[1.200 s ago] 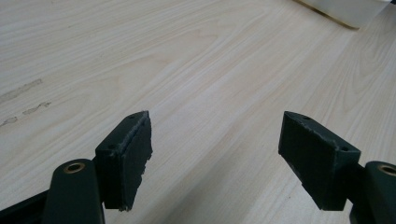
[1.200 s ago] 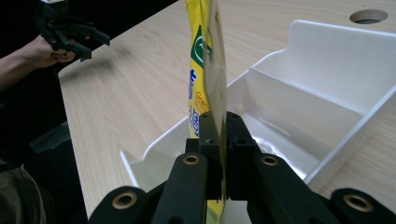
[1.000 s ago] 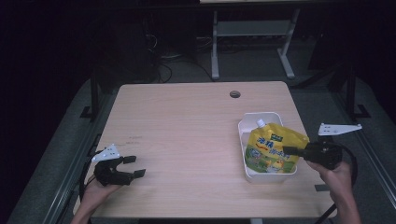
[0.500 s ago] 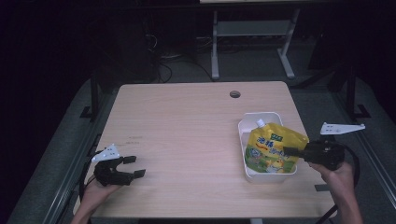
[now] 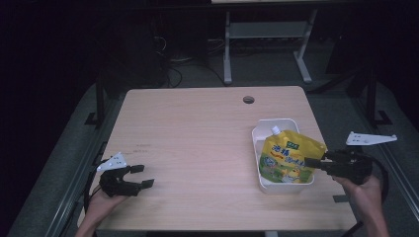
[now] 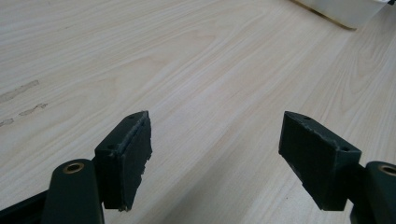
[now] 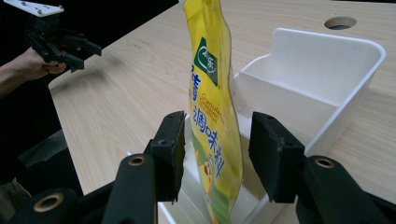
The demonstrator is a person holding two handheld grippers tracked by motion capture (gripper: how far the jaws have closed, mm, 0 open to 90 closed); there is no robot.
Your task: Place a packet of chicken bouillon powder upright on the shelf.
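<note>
Right tool [image 7: 215, 156] stands open astride the yellow pouch [image 7: 212, 107] in the white bin [image 7: 322, 88]; close squarely on the pouch's flat faces. Left tool [image 6: 215, 158] open, empty.

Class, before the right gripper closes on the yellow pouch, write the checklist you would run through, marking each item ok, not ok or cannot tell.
1. Right gripper open around the yellow pouch: ok.
2. Pads touching the pouch: not ok, gaps show on both sides.
3. Pouch bottom inside the white bin: ok.
4. Left gripper open, over bare table, well away from the bin: ok.
5. Pouch cap sealed: cannot tell.
</note>
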